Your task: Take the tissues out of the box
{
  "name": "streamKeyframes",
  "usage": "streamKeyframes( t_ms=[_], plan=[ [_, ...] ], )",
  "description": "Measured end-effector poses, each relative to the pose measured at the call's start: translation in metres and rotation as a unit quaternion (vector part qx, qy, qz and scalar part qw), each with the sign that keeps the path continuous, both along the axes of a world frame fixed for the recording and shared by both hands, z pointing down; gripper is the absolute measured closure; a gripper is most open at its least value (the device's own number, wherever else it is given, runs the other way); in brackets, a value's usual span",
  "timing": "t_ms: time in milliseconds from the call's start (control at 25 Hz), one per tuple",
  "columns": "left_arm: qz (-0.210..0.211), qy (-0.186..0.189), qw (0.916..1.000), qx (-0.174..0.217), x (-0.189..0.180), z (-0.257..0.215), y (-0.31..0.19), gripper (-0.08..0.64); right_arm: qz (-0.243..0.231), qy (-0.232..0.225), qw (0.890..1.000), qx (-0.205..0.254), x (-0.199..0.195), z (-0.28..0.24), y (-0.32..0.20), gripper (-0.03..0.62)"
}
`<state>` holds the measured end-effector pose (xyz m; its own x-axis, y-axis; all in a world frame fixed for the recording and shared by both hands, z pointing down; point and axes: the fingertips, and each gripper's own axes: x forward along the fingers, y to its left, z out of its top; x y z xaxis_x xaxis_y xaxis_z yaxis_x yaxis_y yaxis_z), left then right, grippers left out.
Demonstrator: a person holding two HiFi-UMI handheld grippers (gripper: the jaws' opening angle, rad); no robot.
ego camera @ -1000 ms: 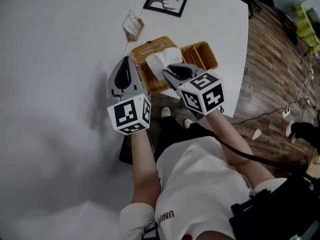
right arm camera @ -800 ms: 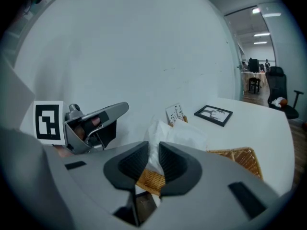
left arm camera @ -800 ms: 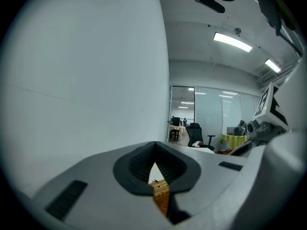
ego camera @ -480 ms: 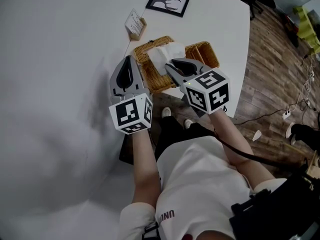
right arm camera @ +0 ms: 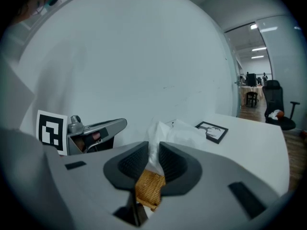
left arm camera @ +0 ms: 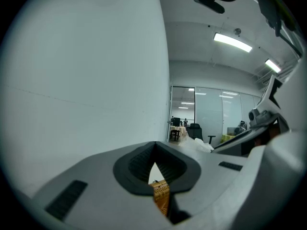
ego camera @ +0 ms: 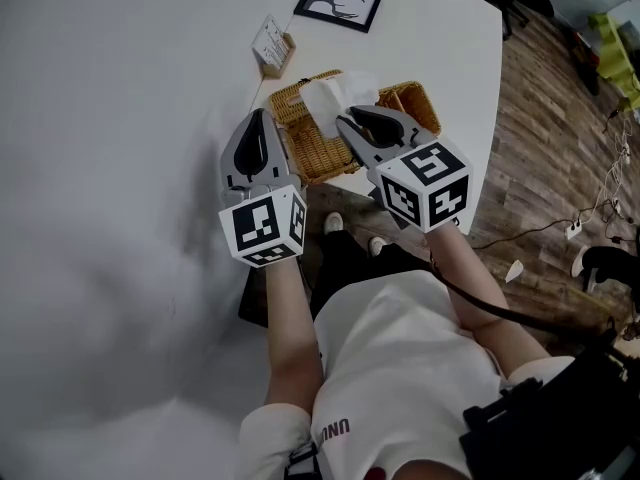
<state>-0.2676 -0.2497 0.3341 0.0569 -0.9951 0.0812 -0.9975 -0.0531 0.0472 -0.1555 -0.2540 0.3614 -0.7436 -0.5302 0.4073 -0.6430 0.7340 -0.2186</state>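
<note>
Mid-pull, judged as an early stage of the job. Grasping a crumpled white paper tissue (ego camera: 335, 96) with the right tool (ego camera: 350, 126), pads clenched on the sheet's lower part just above the top opening of the tan woven wicker tissue box (ego camera: 300, 146). Confirmed in the right gripper view: tissue bunched up through the narrow gap between the pads (right arm camera: 132, 164), wicker weave showing right below. Cannot tell whether the sheet's bottom end is already free of the box or still trailing inside, since hidden behind the tool. Holding the left tool (ego camera: 256, 126) shut with nothing between its jaws, just to the left of the box; tips meeting in the left gripper view, only a sliver of wicker visible past them. Cannot tell if actually touching the box, though probably there to steady it. No loose tissue spotted lying anywhere around the box on the round white surface (ego camera: 120, 88), so likely nothing delivered yet. Left to do, as a judgement: lift this sheet fully clear, drop it beside the box, then repeat for whatever remains inside; remaining stock not visible. Other stuff for reference: an open wicker basket (ego camera: 418, 108) just right of the box, a small wooden card stand (ego camera: 270, 46) beyond the box to the left, and a black-framed antler picture (ego camera: 338, 5) well beyond the box.
</note>
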Motion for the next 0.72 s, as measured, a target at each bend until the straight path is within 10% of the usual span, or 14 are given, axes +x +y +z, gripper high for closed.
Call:
streamKeyframes(
  t_ms=[720],
  plan=[
    [0.000,0.005,1.0000,0.006,0.003,-0.005,-0.005,0.548,0.010,-0.008,0.999,0.051,0.005,-0.028,-0.006,0.509]
  ],
)
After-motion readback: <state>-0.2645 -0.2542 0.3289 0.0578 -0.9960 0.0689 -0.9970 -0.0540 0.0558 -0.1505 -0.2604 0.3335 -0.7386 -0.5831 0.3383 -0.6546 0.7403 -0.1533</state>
